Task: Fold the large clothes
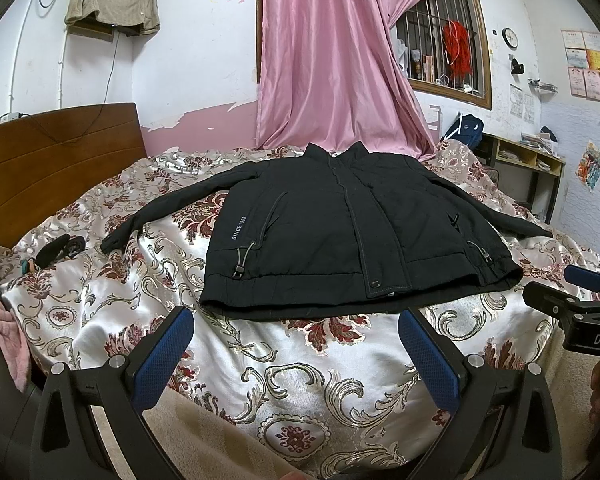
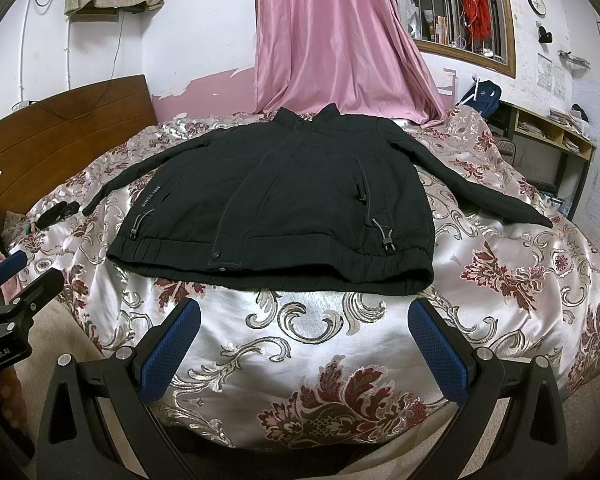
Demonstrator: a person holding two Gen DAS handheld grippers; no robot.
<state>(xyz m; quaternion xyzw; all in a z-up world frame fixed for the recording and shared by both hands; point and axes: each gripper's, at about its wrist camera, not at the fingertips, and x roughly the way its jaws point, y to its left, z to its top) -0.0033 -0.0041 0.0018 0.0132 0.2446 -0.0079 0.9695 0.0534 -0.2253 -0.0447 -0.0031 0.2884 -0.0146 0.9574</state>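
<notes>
A black jacket (image 1: 340, 224) lies flat, front side up, on the floral satin bedspread (image 1: 300, 368), collar toward the pink curtain and both sleeves spread out. It also shows in the right wrist view (image 2: 292, 200). My left gripper (image 1: 296, 336) is open and empty, just short of the jacket's hem. My right gripper (image 2: 304, 332) is open and empty, also just short of the hem. The right gripper shows at the right edge of the left wrist view (image 1: 580, 292). The left gripper shows at the left edge of the right wrist view (image 2: 16, 280).
A small dark object (image 1: 58, 252) lies on the bedspread left of the left sleeve. A wooden headboard (image 1: 52, 160) stands at left. A pink curtain (image 1: 332, 60) hangs behind the bed. A desk with shelves (image 1: 528, 164) stands at right.
</notes>
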